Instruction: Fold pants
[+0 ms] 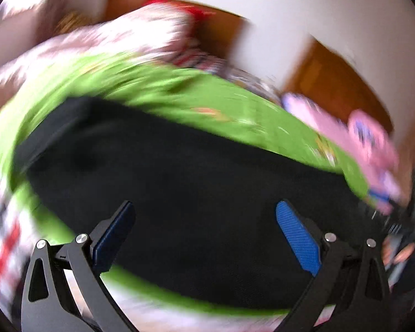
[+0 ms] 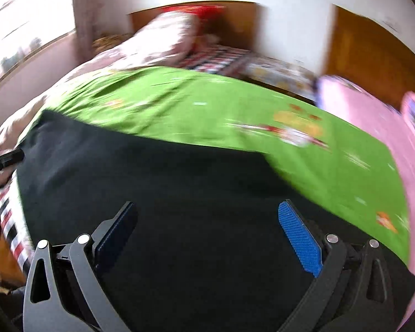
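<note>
We saw the black pants (image 1: 185, 193) spread flat on a green blanket (image 1: 179, 88) covering the bed, filling the lower half of both blurred views. Our left gripper (image 1: 206, 232) hung above the dark cloth with its blue pads (image 1: 298, 238) wide apart, holding nothing. Our right gripper (image 2: 207, 235) was likewise spread wide over the pants (image 2: 152, 193), empty. In the right wrist view, a pink cloth (image 2: 373, 116) lay at two o'clock, a patterned pillow (image 2: 163, 41) at eleven.
</note>
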{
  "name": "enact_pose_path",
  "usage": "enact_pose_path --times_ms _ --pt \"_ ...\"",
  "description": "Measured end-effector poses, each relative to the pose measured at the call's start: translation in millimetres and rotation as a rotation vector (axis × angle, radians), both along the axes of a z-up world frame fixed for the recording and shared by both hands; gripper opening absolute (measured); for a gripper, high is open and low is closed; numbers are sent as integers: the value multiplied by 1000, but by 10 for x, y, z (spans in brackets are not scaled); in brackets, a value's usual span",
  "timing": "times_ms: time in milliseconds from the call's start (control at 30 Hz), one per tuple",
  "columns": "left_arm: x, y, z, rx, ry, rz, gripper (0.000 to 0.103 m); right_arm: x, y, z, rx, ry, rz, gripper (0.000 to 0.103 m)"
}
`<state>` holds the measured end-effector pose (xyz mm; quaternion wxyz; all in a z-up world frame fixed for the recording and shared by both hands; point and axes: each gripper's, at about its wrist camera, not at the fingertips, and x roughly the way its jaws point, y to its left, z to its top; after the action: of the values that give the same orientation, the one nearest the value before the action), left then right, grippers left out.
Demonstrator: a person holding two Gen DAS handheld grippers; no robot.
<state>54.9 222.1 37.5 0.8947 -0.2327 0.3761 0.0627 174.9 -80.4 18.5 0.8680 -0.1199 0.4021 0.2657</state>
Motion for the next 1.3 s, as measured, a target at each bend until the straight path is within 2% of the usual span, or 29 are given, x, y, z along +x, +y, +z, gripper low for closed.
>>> enact_pose_path --times_ms 67,133,233,367,500,667,700,767,867,933,1033,1133,1233,1300 --pt "-346 702 -132 -187 -5 140 101 -42 308 -28 -2 1 37 98" --pt "-553 1127 -210 -317 -49 199 101 -90 550 -39 3 12 73 98" --pt "-723 1504 -321 -442 -121 246 101 -182 868 -68 -2 22 117 98" --pt "-652 1685 -493 -523 -155 259 96 -316 1275 -76 -2 29 201 98" --pt "-408 1734 -622 -503 -118 269 96 -357 1537 -161 -25 33 239 98" --pt "-243 1828 -812 -515 -91 253 94 -286 1579 -411 -43 89 207 98" --pt "-233 1822 -793 -501 -98 246 91 -266 1579 -440 -44 101 198 98" --pt "-241 1840 -766 -481 -104 252 70 -212 1546 -436 -21 119 176 98" --pt "-338 1872 -784 -496 -125 261 60 -169 1520 -455 -9 139 162 98" --pt "-348 1882 -862 -506 -120 256 58 -180 1523 -456 -12 133 161 98" --pt "-323 1840 -906 -449 -101 207 60 -190 1538 -464 -24 126 162 98" --pt "-357 1849 -869 -510 -115 176 60 -189 1540 -465 -23 127 162 98" --pt "-394 1797 -777 -466 -123 171 57 -192 1544 -467 -25 126 161 98" --pt "-319 1770 -820 -425 -76 162 57 -190 1545 -469 -29 125 162 98"
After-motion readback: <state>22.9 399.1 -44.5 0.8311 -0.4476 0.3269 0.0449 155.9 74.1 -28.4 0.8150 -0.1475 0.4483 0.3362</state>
